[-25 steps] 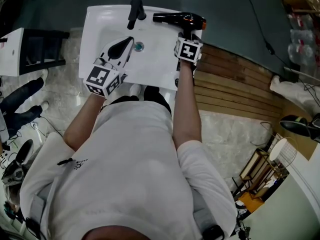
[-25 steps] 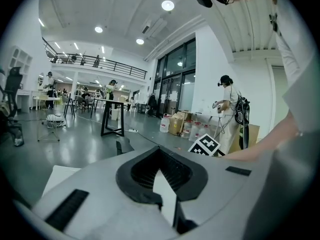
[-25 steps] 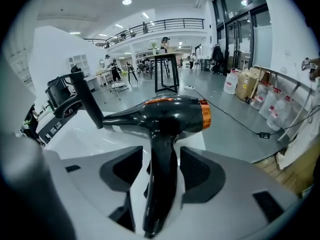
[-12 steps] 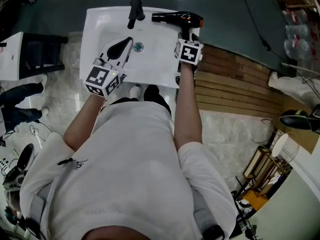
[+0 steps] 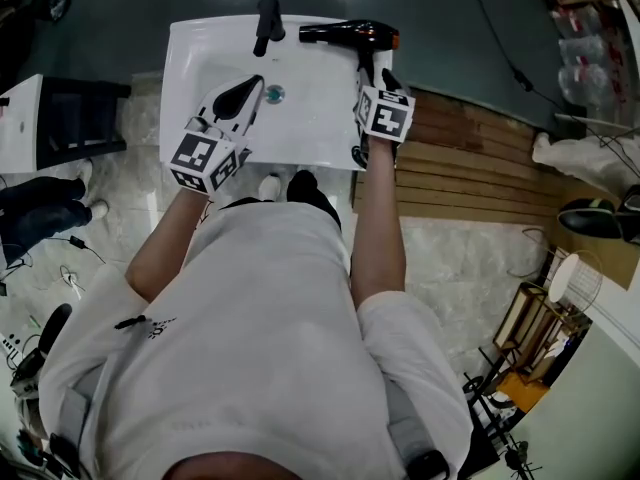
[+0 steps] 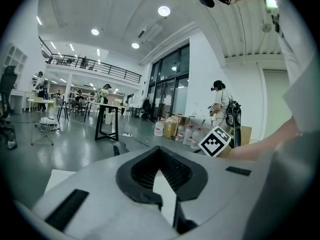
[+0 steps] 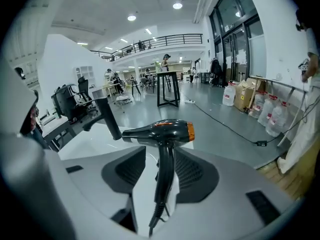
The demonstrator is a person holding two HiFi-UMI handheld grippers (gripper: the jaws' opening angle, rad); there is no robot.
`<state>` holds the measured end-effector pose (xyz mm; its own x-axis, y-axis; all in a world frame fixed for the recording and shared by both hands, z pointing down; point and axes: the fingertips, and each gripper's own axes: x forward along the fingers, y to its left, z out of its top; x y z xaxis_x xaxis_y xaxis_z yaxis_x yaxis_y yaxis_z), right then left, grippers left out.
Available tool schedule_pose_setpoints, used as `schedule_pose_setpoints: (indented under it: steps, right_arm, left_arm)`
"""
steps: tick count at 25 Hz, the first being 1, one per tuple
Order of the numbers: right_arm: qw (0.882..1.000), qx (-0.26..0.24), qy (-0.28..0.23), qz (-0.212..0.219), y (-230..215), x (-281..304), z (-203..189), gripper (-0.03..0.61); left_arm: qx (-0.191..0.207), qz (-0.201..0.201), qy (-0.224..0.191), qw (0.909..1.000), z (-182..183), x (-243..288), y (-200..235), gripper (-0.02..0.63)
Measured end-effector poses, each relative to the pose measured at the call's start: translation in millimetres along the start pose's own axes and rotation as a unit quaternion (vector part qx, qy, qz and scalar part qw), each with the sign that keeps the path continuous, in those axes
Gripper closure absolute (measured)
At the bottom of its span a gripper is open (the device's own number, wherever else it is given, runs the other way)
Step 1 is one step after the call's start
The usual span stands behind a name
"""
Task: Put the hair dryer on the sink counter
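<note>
Backing the right tool [image 7: 161,156] straight out along the handle looks safest: its jaws are closing, handle between them, pads clear. The black hair dryer with orange rear ring [image 5: 350,35] lies on the white sink worktop [image 5: 200,38], back right corner. Long axis runs along the back edge, nozzle left toward the black faucet [image 5: 266,23]. Left tool [image 6: 161,154]: tips together, empty.
</note>
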<state>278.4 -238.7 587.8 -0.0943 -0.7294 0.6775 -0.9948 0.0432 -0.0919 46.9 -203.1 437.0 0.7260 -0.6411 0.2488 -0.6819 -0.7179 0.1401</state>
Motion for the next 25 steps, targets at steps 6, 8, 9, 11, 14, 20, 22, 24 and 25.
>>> schedule_pose_setpoints:
  steps: [6,8,9,11,14,20,22,24,25]
  right_arm:
    - [0.999,0.018,-0.034,0.039,16.3,-26.6,8.7,0.417]
    - [0.998,0.017,-0.042,0.041,19.3,-36.9,9.5,0.426]
    - [0.998,0.016,-0.045,0.039,20.3,-42.0,9.7,0.434]
    - [0.998,0.015,-0.052,0.038,21.9,-51.6,10.2,0.455]
    - [0.997,0.02,-0.065,0.037,24.8,-66.5,11.0,0.479]
    - [0.994,0.029,-0.1,0.042,38.5,-97.1,14.1,0.528]
    - [0.992,0.033,-0.113,0.045,45.8,-107.8,16.1,0.531]
    - [0.99,0.037,-0.124,0.048,54.2,-117.4,17.5,0.534]
    - [0.989,0.04,-0.13,0.051,58.7,-122.0,17.8,0.534]
  left_arm:
    - [0.003,-0.009,-0.004,0.9999,2.3,-7.6,-2.1,0.612]
    - [0.003,-0.012,-0.006,0.9999,2.7,-10.8,-3.6,0.612]
    - [0.004,-0.014,-0.007,0.9999,3.0,-12.5,-4.3,0.612]
    - [0.005,-0.018,-0.008,0.9998,4.0,-15.9,-5.9,0.612]
    - [0.007,-0.023,-0.009,0.9997,5.0,-21.5,-8.6,0.612]
    - [0.01,-0.036,-0.012,0.9992,4.3,-34.8,-12.5,0.612]
    - [0.012,-0.041,-0.013,0.999,4.2,-40.3,-13.6,0.612]
    - [0.014,-0.046,-0.015,0.9987,3.6,-46.1,-14.5,0.612]
    - [0.015,-0.048,-0.015,0.9986,2.8,-49.2,-14.8,0.612]
